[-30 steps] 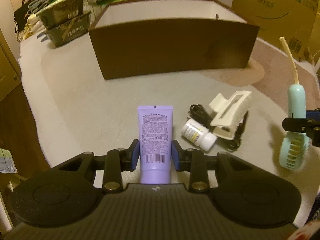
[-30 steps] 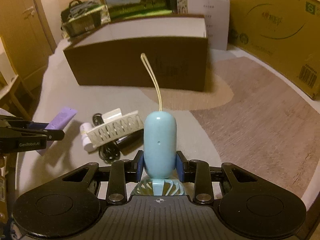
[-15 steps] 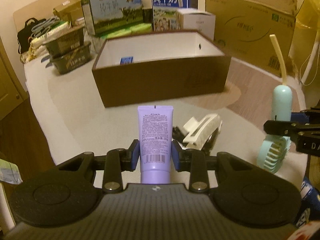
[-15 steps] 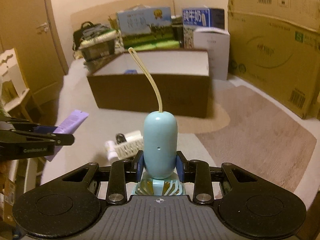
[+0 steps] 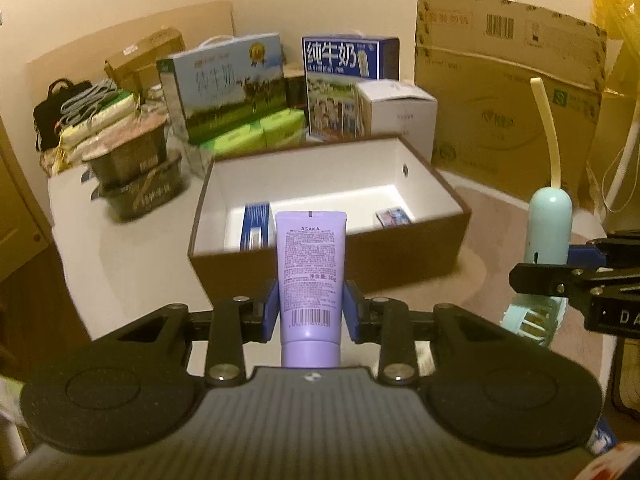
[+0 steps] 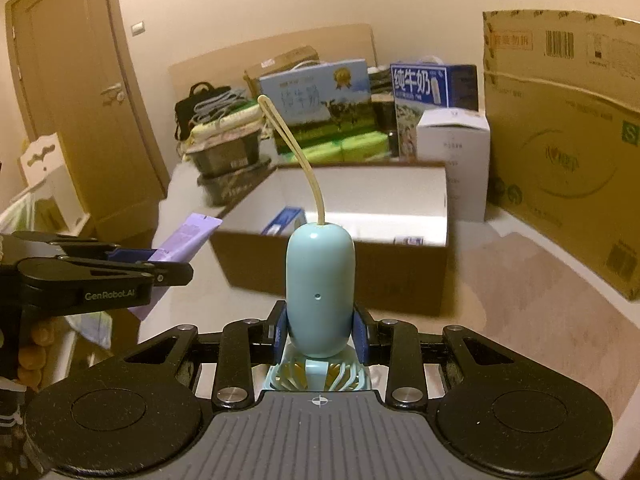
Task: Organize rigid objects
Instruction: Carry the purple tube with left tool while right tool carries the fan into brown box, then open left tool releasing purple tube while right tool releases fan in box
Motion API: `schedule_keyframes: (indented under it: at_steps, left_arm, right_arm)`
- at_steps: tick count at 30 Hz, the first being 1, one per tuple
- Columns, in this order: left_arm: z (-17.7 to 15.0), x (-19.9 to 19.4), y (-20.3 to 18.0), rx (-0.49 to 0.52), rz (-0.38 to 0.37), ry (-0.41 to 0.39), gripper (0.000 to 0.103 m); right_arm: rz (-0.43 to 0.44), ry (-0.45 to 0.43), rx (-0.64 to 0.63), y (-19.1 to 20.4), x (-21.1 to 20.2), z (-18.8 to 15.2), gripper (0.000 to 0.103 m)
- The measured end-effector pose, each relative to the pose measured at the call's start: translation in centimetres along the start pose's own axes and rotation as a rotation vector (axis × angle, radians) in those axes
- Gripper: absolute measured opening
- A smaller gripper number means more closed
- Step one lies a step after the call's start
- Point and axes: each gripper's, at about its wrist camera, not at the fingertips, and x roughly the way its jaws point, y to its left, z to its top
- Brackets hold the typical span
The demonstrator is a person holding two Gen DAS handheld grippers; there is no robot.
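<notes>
My left gripper (image 5: 311,314) is shut on a purple tube (image 5: 310,268) labelled ASAKA, cap end towards the camera. My right gripper (image 6: 320,334) is shut on the handle of a light blue hand-held fan (image 6: 320,280) with a cream loop strap (image 6: 292,148). Both are held in the air in front of a brown cardboard box (image 5: 400,264) with a white inside. A blue packet (image 5: 254,228) and a small carton (image 5: 394,216) lie in the box. The fan (image 5: 548,228) also shows at the right of the left wrist view, the tube (image 6: 180,240) at the left of the right wrist view.
Behind the box stand milk cartons (image 5: 224,88), a white carton (image 5: 400,108) and stacked trays (image 5: 136,168). A large flat cardboard box (image 5: 504,92) leans on the right. The surface edge (image 5: 72,280) drops off on the left, with a door (image 6: 84,108) beyond.
Both grippers have risen with their objects and tipped less steeply down. The box's inside has come into view, and the hair clip, bottle and cable on the surface have dropped out of sight.
</notes>
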Motion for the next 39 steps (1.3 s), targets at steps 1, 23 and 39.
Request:
schedule_keyframes:
  at_steps: [1,23,39]
  left_arm:
    - [0.8,0.5,0.2,0.003,0.001,-0.004,0.030]
    - [9.8,13.8,2.8,0.022,0.002,0.037,0.030]
    - [7.3,22.1,3.4,0.009,0.011,0.191,0.030]
  right_arm:
    - [0.002,-0.004,0.006,-0.4,0.5,0.8,0.033]
    - [-0.037,-0.044,-0.055,-3.2,13.1,12.2,0.033]
    - [-0.125,0.190,0.018,-5.8,22.1,8.6,0.033]
